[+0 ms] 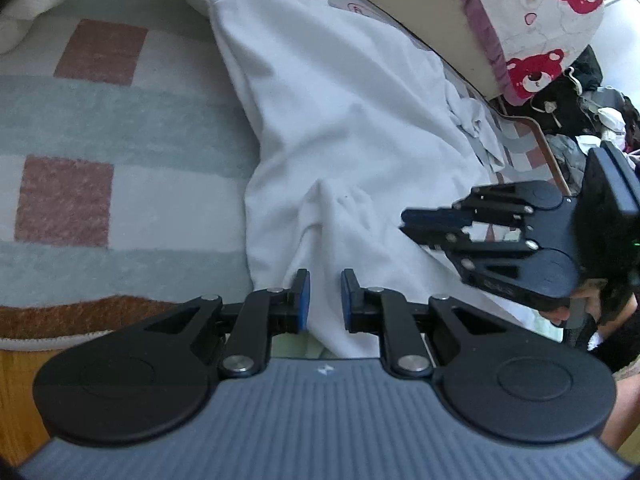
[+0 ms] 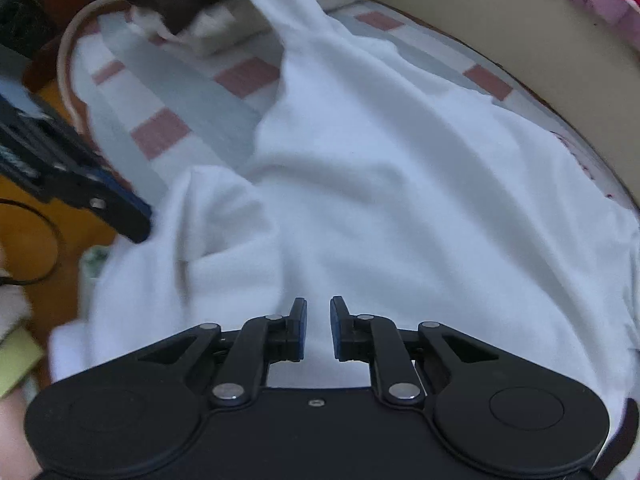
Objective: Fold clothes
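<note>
Both pairs of jaws stand narrowed to a small gap with white cloth running up between the blue pads. The left gripper (image 1: 324, 300), at six o'clock in its own view, pinches a raised ridge of the white soft cotton garment (image 1: 340, 128), so I judge it clenched on the fabric. The right gripper (image 2: 319, 328) likewise has the cloth between its pads at six o'clock in its view; it looks clamped on the hem, though blur keeps me from being certain that the pads press. In the left view the right gripper also shows at three o'clock, its tips resting at the garment's near edge.

The fold is barely begun, by my reading: the garment's near edge is gathered and gripped at two places, but no panel has been laid over another. Carrying that edge across and flattening it is all still to do.

The garment is plain white, limp and rumpled, with soft creases fanning from each grip. It lies spread over a checked rug of pale blue, white and dusty-pink squares (image 1: 80, 128), stretching away toward twelve o'clock, where one long part trails off. Beyond it, at one o'clock, runs a beige padded edge (image 1: 452, 28) under a cloth printed with red bears (image 1: 560, 20).
</note>
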### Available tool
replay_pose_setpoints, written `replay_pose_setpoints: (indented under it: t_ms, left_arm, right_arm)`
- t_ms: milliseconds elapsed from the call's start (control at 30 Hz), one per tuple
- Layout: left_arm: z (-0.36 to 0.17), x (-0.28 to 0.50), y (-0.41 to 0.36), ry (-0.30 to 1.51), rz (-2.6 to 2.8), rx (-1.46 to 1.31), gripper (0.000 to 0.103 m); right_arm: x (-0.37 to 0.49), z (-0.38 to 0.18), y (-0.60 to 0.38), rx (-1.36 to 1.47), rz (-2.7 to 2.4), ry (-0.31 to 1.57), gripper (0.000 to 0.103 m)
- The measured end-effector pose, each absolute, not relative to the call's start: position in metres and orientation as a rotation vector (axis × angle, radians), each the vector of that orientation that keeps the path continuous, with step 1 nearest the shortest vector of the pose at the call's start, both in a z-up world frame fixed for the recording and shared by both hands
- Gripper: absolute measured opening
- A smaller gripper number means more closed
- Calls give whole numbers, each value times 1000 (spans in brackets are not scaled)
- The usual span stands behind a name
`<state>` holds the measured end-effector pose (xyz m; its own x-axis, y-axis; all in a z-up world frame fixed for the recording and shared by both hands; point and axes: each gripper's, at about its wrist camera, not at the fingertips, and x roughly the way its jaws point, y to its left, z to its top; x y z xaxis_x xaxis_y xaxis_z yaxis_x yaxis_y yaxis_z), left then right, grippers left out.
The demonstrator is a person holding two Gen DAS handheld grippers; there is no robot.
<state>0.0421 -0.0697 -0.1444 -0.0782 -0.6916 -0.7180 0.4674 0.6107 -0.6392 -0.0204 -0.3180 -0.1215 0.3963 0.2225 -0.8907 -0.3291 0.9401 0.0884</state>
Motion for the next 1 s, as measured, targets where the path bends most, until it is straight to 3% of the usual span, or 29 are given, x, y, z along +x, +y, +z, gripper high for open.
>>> replay_pose_setpoints:
  t_ms: [200, 267, 400, 433, 500, 533, 567, 600, 700, 833, 967, 1000]
  left_arm:
    - [-142, 47, -60, 1327, -961, -280, 18]
    - [-135, 49, -58, 1287, -996, -357, 18]
    - [-125, 45, -65, 1214, -1052, -379, 53]
    - [-126, 43, -71, 1210, -1053, -336, 55]
    - [-134, 39, -81, 1235, -1020, -244, 52]
    - [-141, 37, -84, 1261, -1005, -215, 46]
    - [-147, 36, -84, 1295, -1002, -216, 37]
    - [-151, 37, -82, 1327, -1010, -247, 20]
    - [-154, 44, -68, 1361, -1047, -442, 20]
    - [-160, 57, -54, 1377, -1091, -714, 20]
    - [-168, 61, -47, 1408, -1116, -857, 20]
    - [-168, 61, -47, 1408, -1120, -863, 20]
  right_arm:
    - [-31, -116, -301, -74, 554, 1117, 17]
    - [-31, -123, -288, -149, 548, 1162, 28]
    - [-32, -121, -288, -103, 544, 1143, 30]
    - [-31, -119, -292, -52, 558, 1139, 30]
    - [-29, -117, -298, 33, 576, 1132, 30]
    - [-29, -116, -301, 78, 581, 1125, 30]
    - [-30, -116, -302, 125, 586, 1118, 30]
    - [-30, -117, -308, 188, 584, 1110, 30]
    - [-31, -121, -325, 389, 563, 1090, 35]
    - [-32, -124, -341, 614, 588, 1061, 50]
    - [-33, -125, -346, 627, 589, 1038, 49]
    - [-33, -126, -349, 644, 600, 1029, 43]
